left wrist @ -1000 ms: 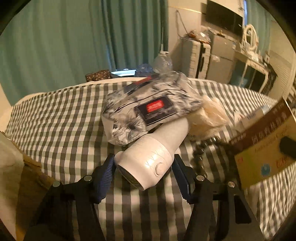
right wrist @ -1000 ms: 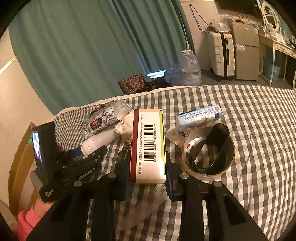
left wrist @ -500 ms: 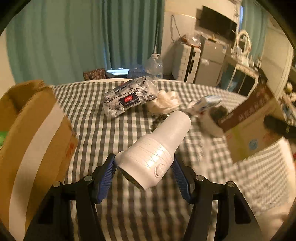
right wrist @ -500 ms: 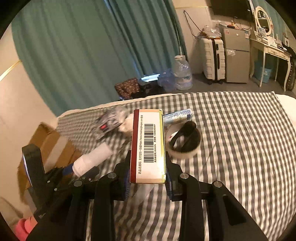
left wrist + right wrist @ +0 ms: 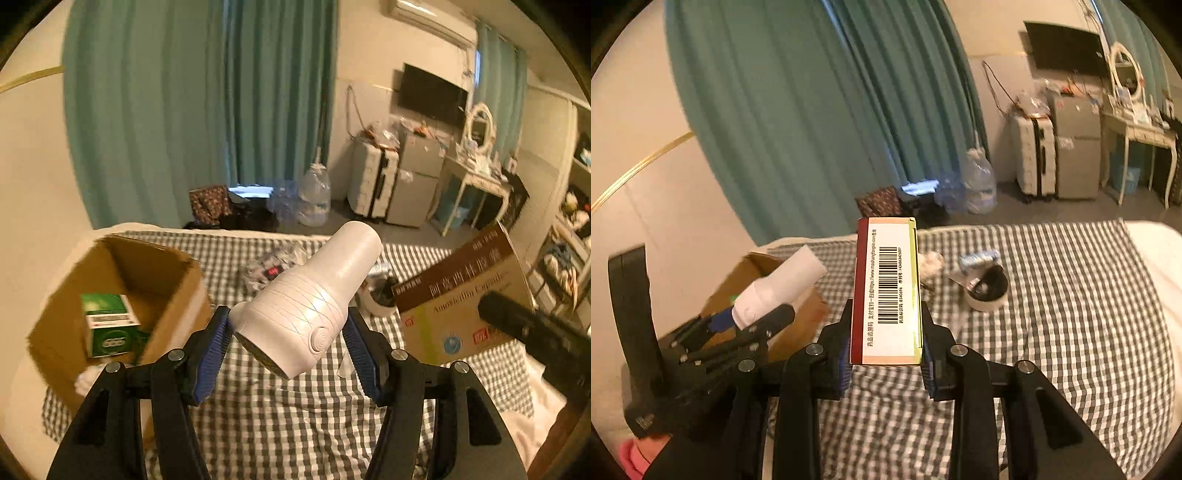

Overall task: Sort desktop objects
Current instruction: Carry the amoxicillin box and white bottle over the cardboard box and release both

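My left gripper [image 5: 290, 343] is shut on a white flask-shaped device [image 5: 310, 302] and holds it high above the checked cloth [image 5: 280, 417]. That white device [image 5: 779, 288] also shows in the right wrist view, clamped in the left gripper [image 5: 753, 314]. My right gripper [image 5: 886, 343] is shut on a medicine box [image 5: 884, 291] with a barcode, held upright in the air. From the left wrist view the same box [image 5: 461, 299] hangs at the right. An open cardboard box [image 5: 110, 302] with a green carton [image 5: 109, 325] inside stands at the left of the cloth.
Left on the cloth are a patterned wipes pack [image 5: 269, 267], a crumpled tissue [image 5: 931, 262], a small blue-white pack [image 5: 977, 256] and a tape roll [image 5: 986, 291]. Beyond the bed are teal curtains, water bottles [image 5: 977, 181], a suitcase [image 5: 1034, 155] and a desk.
Both grippers have risen and pulled back with their loads, so the items on the cloth look much smaller. The cardboard box has come into view at the left.
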{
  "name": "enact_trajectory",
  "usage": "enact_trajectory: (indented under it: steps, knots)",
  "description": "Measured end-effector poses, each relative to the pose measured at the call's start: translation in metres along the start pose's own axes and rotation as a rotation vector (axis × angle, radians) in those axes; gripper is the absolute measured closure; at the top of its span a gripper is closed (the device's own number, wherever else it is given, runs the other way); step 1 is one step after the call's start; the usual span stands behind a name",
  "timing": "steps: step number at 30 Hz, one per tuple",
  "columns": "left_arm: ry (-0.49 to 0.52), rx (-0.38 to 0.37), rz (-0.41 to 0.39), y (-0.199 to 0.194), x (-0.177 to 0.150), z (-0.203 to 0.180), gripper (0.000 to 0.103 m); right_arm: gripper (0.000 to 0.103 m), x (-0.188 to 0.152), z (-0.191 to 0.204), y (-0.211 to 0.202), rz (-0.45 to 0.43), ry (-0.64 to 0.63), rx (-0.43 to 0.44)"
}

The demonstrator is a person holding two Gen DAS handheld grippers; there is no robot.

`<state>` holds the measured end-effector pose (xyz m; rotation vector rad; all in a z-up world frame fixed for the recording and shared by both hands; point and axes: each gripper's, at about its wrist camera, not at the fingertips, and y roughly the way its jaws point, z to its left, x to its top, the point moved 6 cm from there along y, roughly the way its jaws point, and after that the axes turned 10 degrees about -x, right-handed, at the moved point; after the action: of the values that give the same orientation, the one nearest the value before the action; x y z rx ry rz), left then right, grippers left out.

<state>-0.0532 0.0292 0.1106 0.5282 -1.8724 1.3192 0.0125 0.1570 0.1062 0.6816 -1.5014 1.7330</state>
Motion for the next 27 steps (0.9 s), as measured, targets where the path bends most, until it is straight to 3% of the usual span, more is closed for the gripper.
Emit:
enact_trajectory:
  steps: [4,13,27]
  knots:
    - [-0.028,0.0,-0.046,-0.034,0.012,0.018,0.04,0.074,0.003,0.029,-0.02,-0.032,-0.037,0.016]
    - [-0.02,0.161,-0.079,-0.069,0.018,0.081,0.04,0.074,0.003,0.109,-0.023,-0.045,-0.116,0.087]
    - [-0.18,0.285,-0.026,-0.042,-0.019,0.208,0.04,0.074,-0.02,0.216,0.062,0.065,-0.271,0.159]
